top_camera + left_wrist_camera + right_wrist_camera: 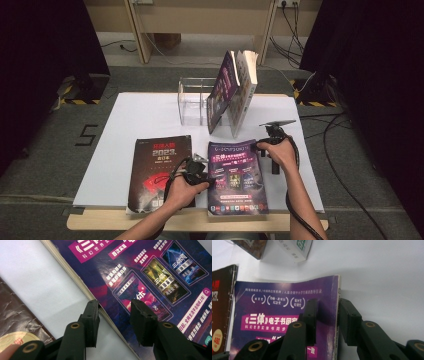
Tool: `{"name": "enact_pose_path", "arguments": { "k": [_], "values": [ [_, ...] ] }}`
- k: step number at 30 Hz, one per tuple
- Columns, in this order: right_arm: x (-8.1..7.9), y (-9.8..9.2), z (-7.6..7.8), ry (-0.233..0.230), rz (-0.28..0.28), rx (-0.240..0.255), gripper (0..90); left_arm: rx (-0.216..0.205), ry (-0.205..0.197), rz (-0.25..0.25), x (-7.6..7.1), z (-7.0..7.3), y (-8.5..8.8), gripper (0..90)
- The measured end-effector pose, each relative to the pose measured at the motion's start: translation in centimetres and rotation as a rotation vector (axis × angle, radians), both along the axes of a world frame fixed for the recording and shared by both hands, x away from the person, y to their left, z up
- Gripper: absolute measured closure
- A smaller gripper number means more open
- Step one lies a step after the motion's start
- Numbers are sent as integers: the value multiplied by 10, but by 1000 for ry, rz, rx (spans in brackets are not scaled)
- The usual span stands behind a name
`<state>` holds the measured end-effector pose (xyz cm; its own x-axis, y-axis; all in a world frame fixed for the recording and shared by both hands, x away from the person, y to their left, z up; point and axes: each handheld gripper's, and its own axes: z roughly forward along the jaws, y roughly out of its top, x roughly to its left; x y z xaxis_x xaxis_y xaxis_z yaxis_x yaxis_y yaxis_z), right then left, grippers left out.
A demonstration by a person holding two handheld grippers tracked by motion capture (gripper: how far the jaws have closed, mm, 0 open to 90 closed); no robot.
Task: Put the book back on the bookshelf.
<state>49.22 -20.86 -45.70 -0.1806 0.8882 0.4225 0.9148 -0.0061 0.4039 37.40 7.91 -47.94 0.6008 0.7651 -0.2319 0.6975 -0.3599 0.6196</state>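
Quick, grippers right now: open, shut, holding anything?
Left gripper: open, jaws straddling the left edge of the purple book, no clamp visible.
Right gripper: open, jaws either side of the same book's right edge, not pressing.

Bare white table (140,117) lies open at far left; the clear stand (192,100) and leaning books (235,90) block the middle back.

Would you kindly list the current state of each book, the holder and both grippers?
Purple book: flat on the table, closed.
Dark red book: flat, closed, to its left.
Two books: on end, leaning against the clear holder.
Left gripper: jaws apart, straddling the purple book's left edge.
Right gripper: jaws apart, straddling its right edge near the top corner.
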Motion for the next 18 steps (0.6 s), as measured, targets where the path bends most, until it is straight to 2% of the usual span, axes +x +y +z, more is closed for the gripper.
{"name": "enact_pose_path", "arguments": {
  "k": [5,9,14,18],
  "values": [
    [0,-2,-1,16,15,18,697,1,-1,1,0,0,0,590],
    [-1,-5,2,21,24,62,712,2,1,1,0,0,0,590],
    [-3,-2,2,19,42,40,710,5,-4,2,0,0,0,591],
    [-4,2,2,22,26,6,719,1,-5,2,0,0,0,591]
  ]
}}
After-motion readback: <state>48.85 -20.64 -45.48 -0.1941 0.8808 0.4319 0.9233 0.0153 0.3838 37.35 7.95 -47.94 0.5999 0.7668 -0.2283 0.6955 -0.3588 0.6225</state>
